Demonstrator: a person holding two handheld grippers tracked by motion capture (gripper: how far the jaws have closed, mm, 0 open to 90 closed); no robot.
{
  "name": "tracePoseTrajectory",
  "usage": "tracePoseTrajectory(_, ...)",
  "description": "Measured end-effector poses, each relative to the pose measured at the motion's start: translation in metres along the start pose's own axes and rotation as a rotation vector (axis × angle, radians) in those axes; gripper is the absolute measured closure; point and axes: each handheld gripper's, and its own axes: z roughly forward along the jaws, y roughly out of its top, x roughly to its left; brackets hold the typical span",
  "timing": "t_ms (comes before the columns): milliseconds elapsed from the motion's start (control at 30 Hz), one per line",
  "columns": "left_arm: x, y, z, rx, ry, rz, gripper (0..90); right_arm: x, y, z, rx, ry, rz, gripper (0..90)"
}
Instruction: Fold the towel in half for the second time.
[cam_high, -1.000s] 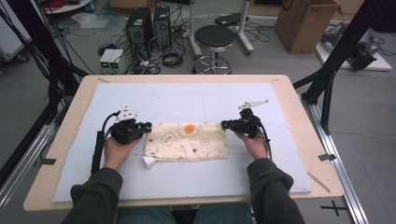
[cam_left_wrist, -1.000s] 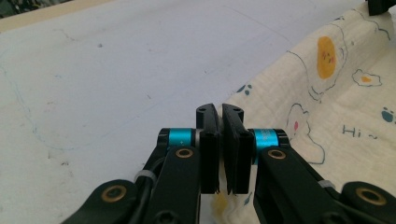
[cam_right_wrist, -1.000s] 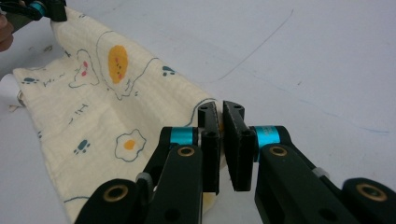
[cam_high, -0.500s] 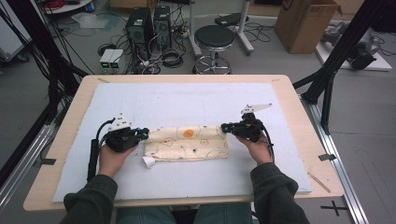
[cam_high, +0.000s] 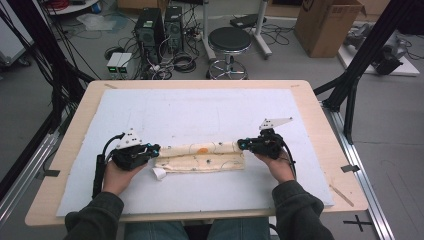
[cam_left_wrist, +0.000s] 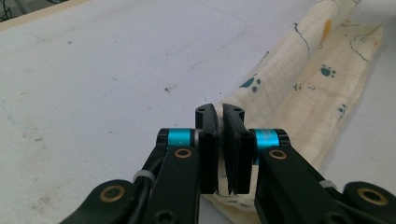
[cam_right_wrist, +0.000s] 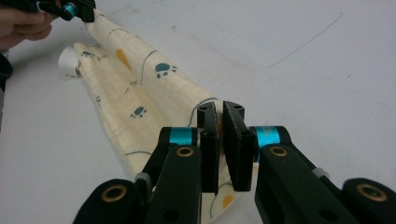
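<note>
A cream cloth (cam_high: 200, 156) printed with paw prints lies as a long narrow band on the white mat (cam_high: 200, 110). My left gripper (cam_high: 156, 149) is shut on the cloth's left end, and its jaws pinch the cloth (cam_left_wrist: 299, 93) in the left gripper view (cam_left_wrist: 219, 112). My right gripper (cam_high: 241, 145) is shut on the right end, with the fabric (cam_right_wrist: 149, 88) running away from its jaws (cam_right_wrist: 219, 112) toward the other gripper (cam_right_wrist: 74, 9). A white tag (cam_high: 159, 173) sticks out at the cloth's near left corner.
The mat covers most of a wooden table (cam_high: 60, 150). Beyond the far edge stand a black stool (cam_high: 229, 42), computer towers (cam_high: 160, 25) with cables, and a cardboard box (cam_high: 327, 25). Black frame legs (cam_high: 350, 95) rise at the right.
Both grippers have drawn the cloth's far edge toward the person, and the cloth has gone from a wide patch to a narrow folded band. Both stay shut on it.
</note>
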Motion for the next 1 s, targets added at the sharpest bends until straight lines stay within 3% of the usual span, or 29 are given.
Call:
tracePoseTrajectory(300,-0.008,-0.001,-0.004,0.016,-0.010,0.035,84.1,0.008,-0.009,-0.003,0.023,0.012,-0.018,85.0)
tracePoseTrajectory(467,-0.011,-0.014,-0.004,0.029,-0.018,0.019,84.2,0.012,-0.017,-0.003,0.041,0.019,-0.022,84.9)
tracePoseTrajectory(867,-0.017,-0.025,-0.009,0.047,-0.054,0.013,82.7,0.017,-0.028,-0.004,0.064,0.023,-0.028,83.3)
tracePoseTrajectory(1000,-0.017,-0.028,-0.010,0.063,-0.074,0.009,77.3,0.017,-0.033,-0.004,0.070,0.027,-0.019,80.2)
